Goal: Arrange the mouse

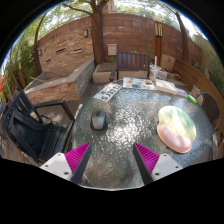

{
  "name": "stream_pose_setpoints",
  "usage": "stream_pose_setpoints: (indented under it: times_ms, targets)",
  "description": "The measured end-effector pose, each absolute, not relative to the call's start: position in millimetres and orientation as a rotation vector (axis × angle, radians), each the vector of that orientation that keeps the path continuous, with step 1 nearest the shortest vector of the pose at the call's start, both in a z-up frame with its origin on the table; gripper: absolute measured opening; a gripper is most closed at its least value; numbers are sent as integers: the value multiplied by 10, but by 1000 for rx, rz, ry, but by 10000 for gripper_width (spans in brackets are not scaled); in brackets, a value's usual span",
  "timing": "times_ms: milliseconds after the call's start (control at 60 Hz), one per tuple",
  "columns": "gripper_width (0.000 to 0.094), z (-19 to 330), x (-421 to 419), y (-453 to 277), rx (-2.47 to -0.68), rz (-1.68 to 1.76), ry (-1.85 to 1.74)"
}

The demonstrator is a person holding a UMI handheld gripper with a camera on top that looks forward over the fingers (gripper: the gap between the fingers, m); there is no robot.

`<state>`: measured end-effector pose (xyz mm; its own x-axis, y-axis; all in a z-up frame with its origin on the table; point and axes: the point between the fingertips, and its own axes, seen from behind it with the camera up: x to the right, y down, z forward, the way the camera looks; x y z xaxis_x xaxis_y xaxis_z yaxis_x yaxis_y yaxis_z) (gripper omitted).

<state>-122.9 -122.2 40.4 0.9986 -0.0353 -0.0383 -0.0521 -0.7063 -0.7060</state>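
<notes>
An outdoor patio of a home is shown. A round glass surface (130, 125) is seen in the middle. Behind it, a long brick wall (70, 45) is seen, with green trees (45, 15) above it. Beside the surface, a black chair (30, 125) is seen. Beyond it, cushioned seats (105, 72) are lined up.

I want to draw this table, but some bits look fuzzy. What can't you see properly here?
From the gripper view:
- The mouse: too small to show buttons or a cord.
- The papers and boxes at the table's far end: too small and blurred to name.
- The black crate beside the table: its inside is dark.
- The hand-held gripper: open, only its fingertips show.
</notes>
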Motion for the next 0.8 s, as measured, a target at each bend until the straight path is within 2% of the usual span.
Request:
stream_pose_setpoints:
  times_ms: [150, 217, 317, 383, 417, 617, 700, 800]
  targets:
    - [858, 218, -1639, -353, -2298, 31, 39]
    - [824, 106, -1645, -10, -2286, 9, 6]
    - [707, -114, -1781, 163, -2313, -8, -6]
    - [571, -239, -1736, 234, -2335, -10, -8]
    - [494, -191, -1756, 250, -2317, -3, -13]
    - [369, -181, -1819, 268, -2343, 23, -74]
    - [351, 50, -1878, 280, -2312, 77, -75]
    - [352, 764, -1872, 361, -2185, 131, -84]
